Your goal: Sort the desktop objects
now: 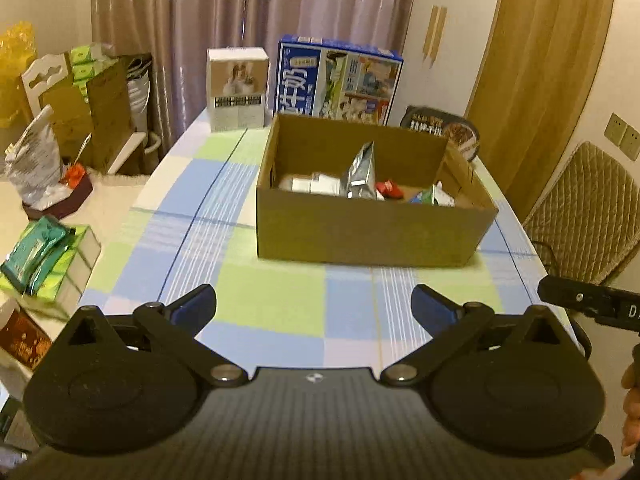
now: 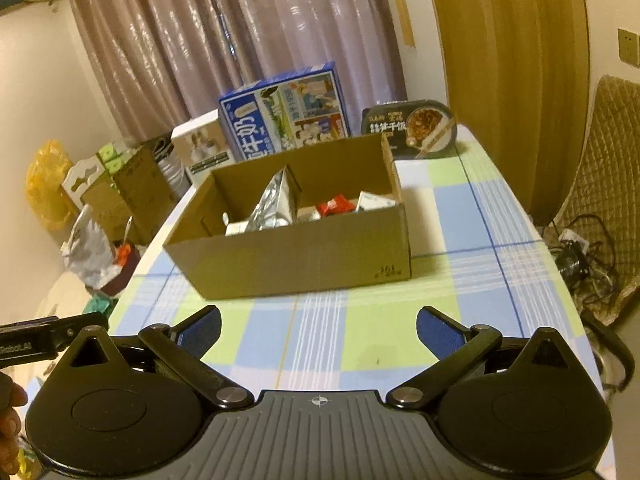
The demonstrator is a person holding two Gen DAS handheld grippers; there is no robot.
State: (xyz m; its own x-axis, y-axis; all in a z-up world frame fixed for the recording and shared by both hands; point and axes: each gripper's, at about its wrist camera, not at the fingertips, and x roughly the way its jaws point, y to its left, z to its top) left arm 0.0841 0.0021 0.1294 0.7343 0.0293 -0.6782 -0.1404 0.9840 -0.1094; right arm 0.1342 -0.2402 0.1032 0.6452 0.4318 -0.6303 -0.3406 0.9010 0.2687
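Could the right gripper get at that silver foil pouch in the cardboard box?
Probably yes. The right gripper is open and empty, the cardboard box has no lid, and the silver foil pouch stands above its rim.

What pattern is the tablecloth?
Blue, green and white checks on the tablecloth; clearest in the right wrist view.

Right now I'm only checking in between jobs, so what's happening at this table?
A person is sorting desktop items with two handheld grippers. The left gripper and right gripper are both open and empty, above the checked tablecloth in front of the cardboard box. The box already holds a silver pouch, a red packet and other small items.
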